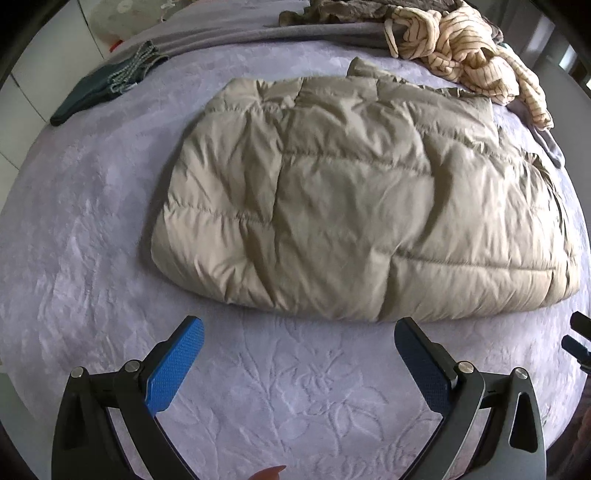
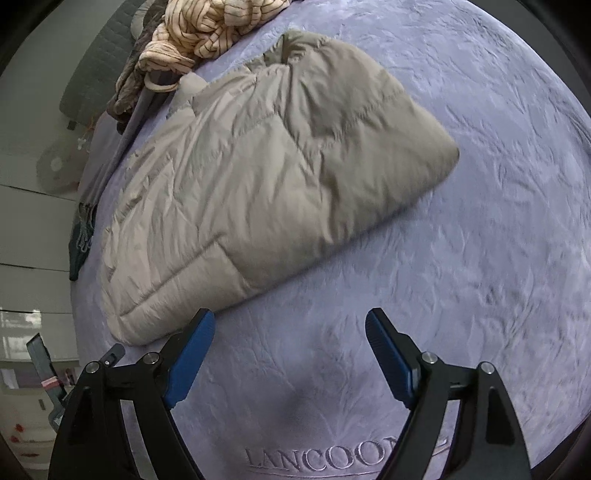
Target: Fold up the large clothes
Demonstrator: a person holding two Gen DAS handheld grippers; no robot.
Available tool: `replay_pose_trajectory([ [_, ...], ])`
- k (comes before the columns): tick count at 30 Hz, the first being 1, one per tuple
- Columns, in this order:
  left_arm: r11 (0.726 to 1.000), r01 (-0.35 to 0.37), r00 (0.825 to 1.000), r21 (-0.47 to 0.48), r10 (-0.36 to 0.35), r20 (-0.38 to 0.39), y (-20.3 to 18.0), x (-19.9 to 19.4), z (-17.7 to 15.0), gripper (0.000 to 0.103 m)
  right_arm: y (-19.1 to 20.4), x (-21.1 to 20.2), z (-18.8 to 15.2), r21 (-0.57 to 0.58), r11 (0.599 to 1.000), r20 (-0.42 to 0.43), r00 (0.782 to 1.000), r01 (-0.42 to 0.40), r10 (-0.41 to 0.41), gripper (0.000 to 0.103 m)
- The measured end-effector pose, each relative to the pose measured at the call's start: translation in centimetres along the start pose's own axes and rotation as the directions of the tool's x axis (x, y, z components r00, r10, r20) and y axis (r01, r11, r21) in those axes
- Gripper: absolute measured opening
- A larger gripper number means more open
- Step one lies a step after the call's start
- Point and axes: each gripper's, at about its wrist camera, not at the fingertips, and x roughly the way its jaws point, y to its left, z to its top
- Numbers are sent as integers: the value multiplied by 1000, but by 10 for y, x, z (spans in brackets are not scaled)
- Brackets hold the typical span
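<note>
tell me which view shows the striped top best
The left wrist view: the striped top lies bunched at the far right behind the puffer jacket, mostly in frame. The right wrist view shows only part of it, cut off by the top edge.

Jacket (image 1: pixel 354 206): beige-khaki, quilted in stitched panels. Bedspread (image 1: pixel 92 258): lavender-grey, embossed floral pattern, lettering "LANCOON" (image 2: pixel 325 456). Crumpled garment (image 1: pixel 465 51): cream with thin dark stripes. Folded item (image 1: pixel 99 92): dark teal. Left gripper (image 1: pixel 299 341) and right gripper (image 2: pixel 290 326): black bodies, blue textured pads
</note>
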Motion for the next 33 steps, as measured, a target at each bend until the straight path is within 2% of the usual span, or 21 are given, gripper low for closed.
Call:
replay_pose_trajectory([
  [2,1000,13,1000,-2,-13,-7,5,5,-3,103,0,5,-7,12,1000,-1,1000,0,0,94],
  [10,999,38,999,-4,-38,-9,28,14,-10,103,2,25,-23,74,996,11,999,-43,42,96],
  [12,999,50,999,-12,-50,-2,35,17,-10,103,2,29,-22,83,995,21,998,-60,59,103],
  [16,997,73,997,-38,-73,2,43,25,-8,103,2,35,-17,104,989,49,994,-106,102,103],
  [20,988,103,995,-112,-102,16,56,30,-5,103,-3,38,-9,141,980,75,989,-139,130,103],
  [24,967,164,986,-194,-162,27,71,35,-1,103,-6,35,1,166,971,110,981,-175,158,103],
  [26,950,219,975,-221,-219,22,75,39,-1,103,-7,35,6,172,966,129,977,-193,172,103],
  [28,925,281,959,-256,-282,35,80,42,1,103,-9,36,12,190,959,144,972,-212,187,103],
  [30,888,354,934,-294,-354,57,83,45,0,103,-12,41,19,227,943,147,966,-244,214,103],
  [33,858,389,918,-336,-390,66,82,54,1,103,-16,55,30,283,917,133,958,-281,253,103],
])
